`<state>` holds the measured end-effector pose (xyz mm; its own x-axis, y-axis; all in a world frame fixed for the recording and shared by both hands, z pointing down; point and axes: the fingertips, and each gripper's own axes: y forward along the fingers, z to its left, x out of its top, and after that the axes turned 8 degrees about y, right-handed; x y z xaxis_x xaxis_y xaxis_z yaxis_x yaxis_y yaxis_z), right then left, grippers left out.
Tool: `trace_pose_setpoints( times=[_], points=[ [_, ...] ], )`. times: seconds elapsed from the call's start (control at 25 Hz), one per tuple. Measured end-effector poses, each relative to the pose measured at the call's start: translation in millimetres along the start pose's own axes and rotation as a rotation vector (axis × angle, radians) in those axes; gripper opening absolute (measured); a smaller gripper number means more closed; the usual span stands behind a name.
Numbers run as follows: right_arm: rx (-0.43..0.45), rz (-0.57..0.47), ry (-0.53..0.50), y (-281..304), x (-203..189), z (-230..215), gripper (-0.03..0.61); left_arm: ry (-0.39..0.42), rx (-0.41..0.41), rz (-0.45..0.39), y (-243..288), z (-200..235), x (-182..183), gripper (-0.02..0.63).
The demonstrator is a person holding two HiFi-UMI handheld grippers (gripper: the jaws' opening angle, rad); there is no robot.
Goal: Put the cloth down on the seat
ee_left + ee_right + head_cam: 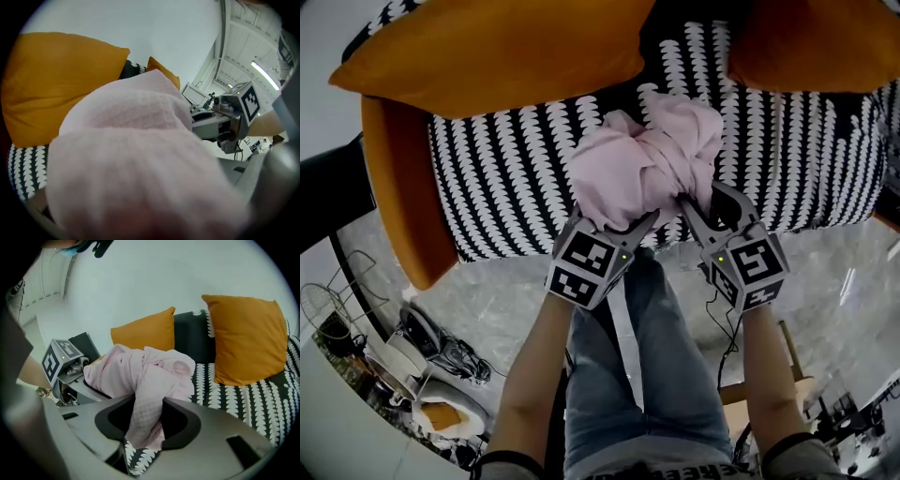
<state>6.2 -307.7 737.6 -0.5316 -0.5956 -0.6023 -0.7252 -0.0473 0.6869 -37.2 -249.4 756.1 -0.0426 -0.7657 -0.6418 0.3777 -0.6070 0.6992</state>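
Observation:
A crumpled pink cloth (645,159) is bunched up over the black-and-white patterned seat (506,178) of a sofa. My left gripper (623,228) holds its left side and my right gripper (694,208) its right side, both shut on the fabric. The cloth (140,173) fills the left gripper view and hides that gripper's jaws. In the right gripper view a strip of the cloth (147,408) is pinched between the dark jaws, with the seat (243,399) just beyond it.
Orange cushions (497,52) (811,42) lean on the sofa back, and an orange armrest (398,178) runs down the left. The person's legs (647,375) stand on a marble floor. Cables and clutter (422,347) lie at lower left.

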Motion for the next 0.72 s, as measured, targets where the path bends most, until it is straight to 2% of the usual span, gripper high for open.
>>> trace_pose_setpoints(
  times=[0.52, 0.72],
  points=[
    [-0.030, -0.013, 0.015, -33, -14, -32, 0.179, -0.028, 0.024, 0.021, 23, -33, 5, 0.307],
    [-0.039, 0.010, -0.004, -7, -4, -18, 0.179, -0.061, 0.029, 0.031, 12, -1, -5, 0.308]
  ],
)
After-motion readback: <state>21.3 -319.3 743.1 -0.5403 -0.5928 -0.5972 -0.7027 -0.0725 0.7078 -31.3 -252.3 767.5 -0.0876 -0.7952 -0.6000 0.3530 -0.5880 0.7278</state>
